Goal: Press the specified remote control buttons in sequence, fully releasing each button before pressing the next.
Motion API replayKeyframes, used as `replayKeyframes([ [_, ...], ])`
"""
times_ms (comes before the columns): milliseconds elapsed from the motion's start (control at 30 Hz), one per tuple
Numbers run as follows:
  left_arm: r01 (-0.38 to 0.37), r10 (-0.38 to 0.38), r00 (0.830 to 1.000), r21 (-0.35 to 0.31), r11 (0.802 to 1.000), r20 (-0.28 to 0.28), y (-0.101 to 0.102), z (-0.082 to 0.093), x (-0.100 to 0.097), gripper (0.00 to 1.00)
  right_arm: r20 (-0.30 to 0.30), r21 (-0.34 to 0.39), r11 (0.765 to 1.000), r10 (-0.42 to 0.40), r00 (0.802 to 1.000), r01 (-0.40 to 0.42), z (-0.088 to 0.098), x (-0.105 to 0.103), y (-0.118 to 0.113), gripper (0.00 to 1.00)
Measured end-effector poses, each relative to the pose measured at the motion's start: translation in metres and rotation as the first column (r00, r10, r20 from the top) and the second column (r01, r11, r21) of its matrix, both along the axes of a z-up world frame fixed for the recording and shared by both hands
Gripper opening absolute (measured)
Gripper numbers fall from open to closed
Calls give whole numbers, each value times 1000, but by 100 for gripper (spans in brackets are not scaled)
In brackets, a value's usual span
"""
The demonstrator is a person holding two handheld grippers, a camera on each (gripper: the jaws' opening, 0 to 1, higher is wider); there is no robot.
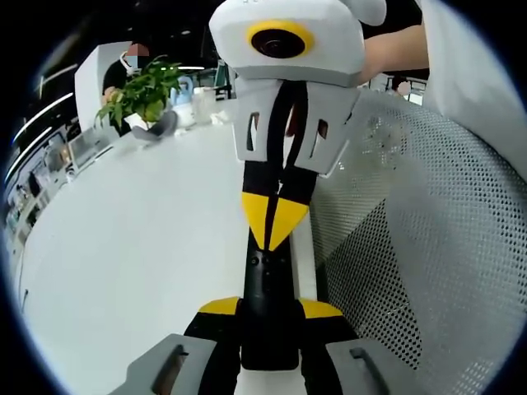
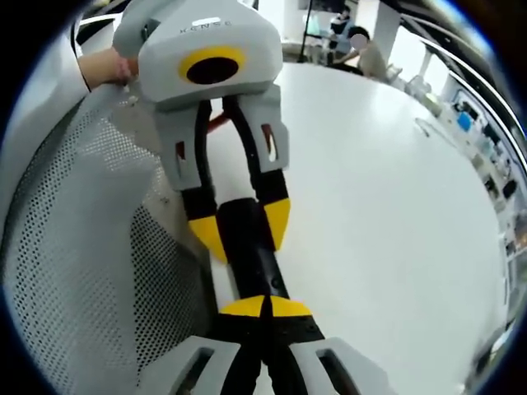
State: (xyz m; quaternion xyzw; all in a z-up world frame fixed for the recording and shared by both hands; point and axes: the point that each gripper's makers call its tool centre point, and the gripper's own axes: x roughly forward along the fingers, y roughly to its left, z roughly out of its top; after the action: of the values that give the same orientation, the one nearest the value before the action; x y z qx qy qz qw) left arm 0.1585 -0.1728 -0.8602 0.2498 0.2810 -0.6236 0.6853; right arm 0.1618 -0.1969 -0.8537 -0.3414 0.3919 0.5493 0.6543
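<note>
Left gripper [image 1: 268, 317] clamps the black remote [image 1: 268, 284] over the white table [image 1: 140, 247], while right gripper's [image 2: 263, 306] closed tips press it; progress through the sequence can't be judged.

Bright, even light; fisheye-warped edges.

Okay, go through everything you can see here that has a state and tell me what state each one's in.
remote: gripped by its sides, its face exposed.
left claw: shut on the remote.
right claw: shut, tips together and meeting the remote's face; whether a button is down, cannot tell.
potted plant: upright on the white table.
</note>
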Motion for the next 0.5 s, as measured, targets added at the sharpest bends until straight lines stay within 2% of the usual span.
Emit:
replayKeyframes([
  [233,-1,1,1000,0,1000,0,0,0,0,25,-4,8,999,-38,999,38,2,-1,0,0],
  [367,-1,1,1000,0,1000,0,0,0,0,25,-31,13,1000,-18,999,18,2,-12,3,0],
  [500,-1,1,1000,0,1000,0,0,0,0,25,-17,22,1000,2,1000,-1,3,-15,7,0],
])
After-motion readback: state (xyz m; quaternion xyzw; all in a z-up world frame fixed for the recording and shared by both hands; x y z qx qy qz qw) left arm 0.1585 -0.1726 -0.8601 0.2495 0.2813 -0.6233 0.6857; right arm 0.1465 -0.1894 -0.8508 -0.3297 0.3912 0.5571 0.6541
